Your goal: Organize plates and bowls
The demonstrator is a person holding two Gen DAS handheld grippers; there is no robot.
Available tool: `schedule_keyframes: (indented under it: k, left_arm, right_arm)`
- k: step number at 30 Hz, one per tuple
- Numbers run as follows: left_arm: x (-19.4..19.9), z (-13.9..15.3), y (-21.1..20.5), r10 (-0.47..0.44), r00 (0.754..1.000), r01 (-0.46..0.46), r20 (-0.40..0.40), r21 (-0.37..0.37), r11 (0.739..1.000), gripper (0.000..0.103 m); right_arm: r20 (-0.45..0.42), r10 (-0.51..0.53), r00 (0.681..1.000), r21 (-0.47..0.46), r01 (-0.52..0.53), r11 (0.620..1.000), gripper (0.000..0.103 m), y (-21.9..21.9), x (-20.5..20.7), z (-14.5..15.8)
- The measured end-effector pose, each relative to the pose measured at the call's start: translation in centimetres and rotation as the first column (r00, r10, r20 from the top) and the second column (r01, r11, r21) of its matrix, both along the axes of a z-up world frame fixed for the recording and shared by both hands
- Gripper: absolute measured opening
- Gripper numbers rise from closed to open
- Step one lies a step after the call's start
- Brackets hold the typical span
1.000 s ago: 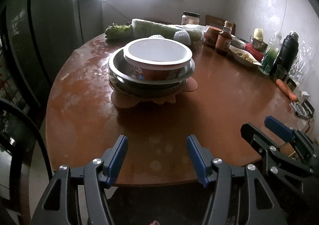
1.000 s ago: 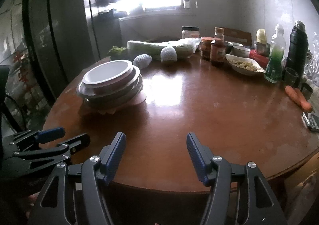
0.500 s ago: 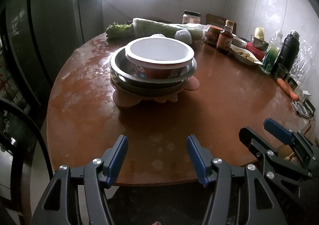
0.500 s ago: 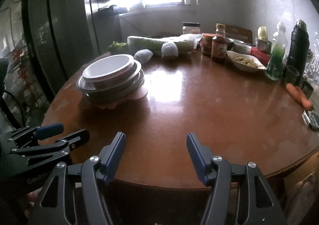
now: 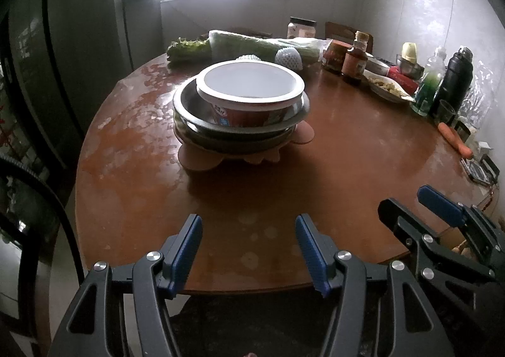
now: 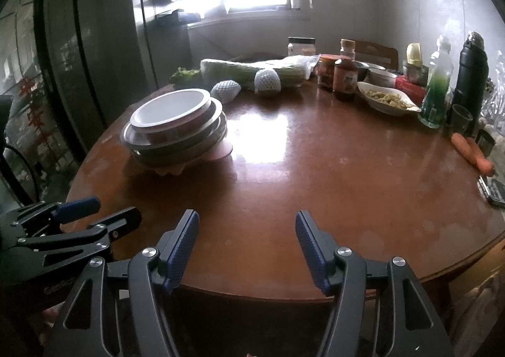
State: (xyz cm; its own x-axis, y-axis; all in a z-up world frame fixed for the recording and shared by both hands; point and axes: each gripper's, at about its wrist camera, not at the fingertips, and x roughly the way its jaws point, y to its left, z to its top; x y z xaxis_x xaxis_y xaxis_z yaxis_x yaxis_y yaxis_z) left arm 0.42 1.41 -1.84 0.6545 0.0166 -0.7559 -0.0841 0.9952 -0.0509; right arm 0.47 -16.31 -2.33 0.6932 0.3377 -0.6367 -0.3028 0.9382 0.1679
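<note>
A white-rimmed bowl with a red printed side (image 5: 251, 93) sits on top of a stack of metal plates (image 5: 240, 126) on a pink mat (image 5: 199, 159) on the round brown table (image 5: 315, 173). The stack also shows in the right wrist view (image 6: 175, 131). My left gripper (image 5: 247, 240) is open and empty at the table's near edge, well short of the stack. My right gripper (image 6: 246, 240) is open and empty, to the right of the left one. Each gripper shows in the other's view, the right one (image 5: 419, 208) and the left one (image 6: 101, 211).
Along the table's far side lie wrapped greens (image 6: 252, 71), two foam-netted fruits (image 6: 266, 80), jars and a sauce bottle (image 6: 345, 75), a white dish of food (image 6: 386, 99), a green bottle (image 6: 437, 98) and a black flask (image 6: 470, 72). Carrots (image 6: 472, 153) lie at the right edge. A dark fridge (image 6: 79, 50) stands left.
Both grippers have pulled back and lifted slightly, so the stack looks a little farther and lower in view. Jaws stay open; nothing on the table moved.
</note>
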Motion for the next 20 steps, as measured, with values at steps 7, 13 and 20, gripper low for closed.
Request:
schedule_keyframes:
  k: [7, 13, 20]
  left_arm:
    - [-0.1, 0.0, -0.1, 0.002, 1.000, -0.002, -0.001, 0.005, 1.000, 0.061]
    - [-0.1, 0.0, -0.1, 0.004, 1.000, -0.004, -0.001, 0.005, 1.000, 0.061]
    - [0.2, -0.1, 1.0, 0.037, 0.999, -0.036, -0.004, 0.014, 0.999, 0.061]
  right_arm:
    - [-0.003, -0.003, 1.000, 0.002, 0.003, 1.000, 0.065, 0.1, 0.0, 0.0]
    - [-0.008, -0.005, 1.000, 0.007, 0.005, 1.000, 0.065, -0.1, 0.3, -0.3]
    - [0.022, -0.017, 1.000, -0.021, 0.017, 1.000, 0.066, -0.2, 0.8, -0.5]
